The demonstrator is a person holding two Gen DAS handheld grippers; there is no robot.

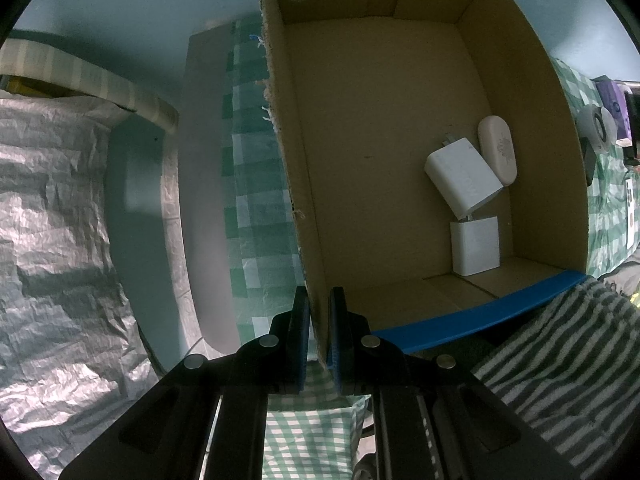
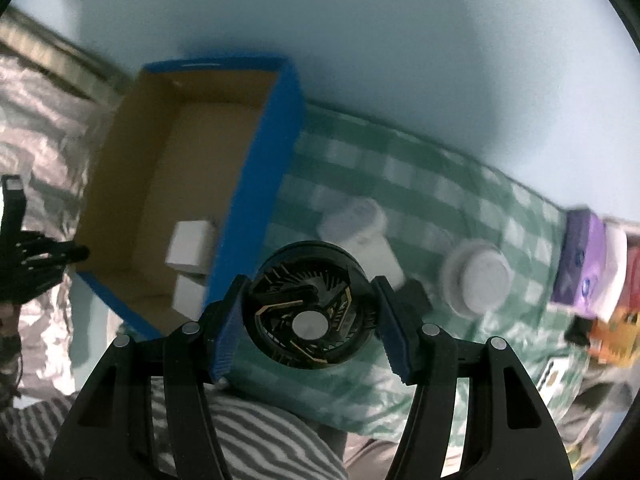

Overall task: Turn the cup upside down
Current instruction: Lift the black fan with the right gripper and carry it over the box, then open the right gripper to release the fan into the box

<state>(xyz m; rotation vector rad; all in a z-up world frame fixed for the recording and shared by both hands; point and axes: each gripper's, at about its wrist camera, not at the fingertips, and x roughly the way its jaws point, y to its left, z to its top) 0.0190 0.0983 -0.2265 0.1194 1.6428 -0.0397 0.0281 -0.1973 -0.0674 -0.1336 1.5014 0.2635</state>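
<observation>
- Black fan [image 2: 306, 312], round and finned, is clamped between the blue pads of the right gripper [image 2: 308, 316], which points straight down (only the right wrist view shows it).
- Cardboard wall of the box [image 1: 312, 240] is pinched in the nearly closed left gripper [image 1: 319, 332], seen only in the left wrist view.
- White cup [image 2: 362, 236] lies tipped on the checked cloth [image 2: 420, 184], just beyond the right jaws, blurred.
- White chargers [image 1: 464, 178] rest inside the box.
</observation>
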